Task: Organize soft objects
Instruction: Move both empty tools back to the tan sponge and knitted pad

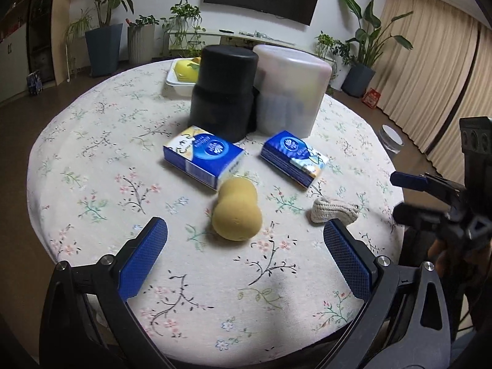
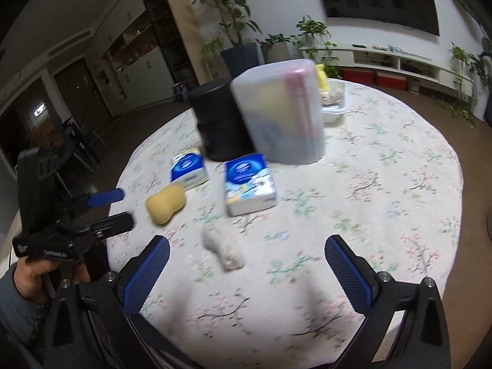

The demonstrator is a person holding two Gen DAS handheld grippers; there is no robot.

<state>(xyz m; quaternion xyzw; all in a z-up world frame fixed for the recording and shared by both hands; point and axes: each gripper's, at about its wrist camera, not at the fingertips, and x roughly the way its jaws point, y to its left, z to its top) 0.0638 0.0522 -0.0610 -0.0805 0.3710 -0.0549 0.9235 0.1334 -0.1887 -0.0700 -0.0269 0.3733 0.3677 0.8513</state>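
Observation:
A yellow peanut-shaped sponge [image 1: 236, 212] lies on the round floral table [image 1: 92, 169], just ahead of my open, empty left gripper [image 1: 244, 240]. A cream knitted piece [image 1: 335, 210] lies to its right. Two blue tissue packs [image 1: 204, 156] [image 1: 293, 157] lie behind them. In the right wrist view my right gripper [image 2: 247, 258] is open and empty, with the knitted piece [image 2: 223, 250] between and just beyond its fingers. The sponge [image 2: 165, 203] and the tissue packs [image 2: 187, 170] [image 2: 249, 184] lie farther out. The left gripper [image 2: 123, 209] shows at the left.
A black cylindrical container [image 1: 223, 92] and a translucent lidded container [image 1: 290, 89] stand behind the packs. A white tray [image 1: 178, 84] with yellow items sits at the table's far side. The right gripper [image 1: 396, 196] shows at the table's right edge. Potted plants stand along the walls.

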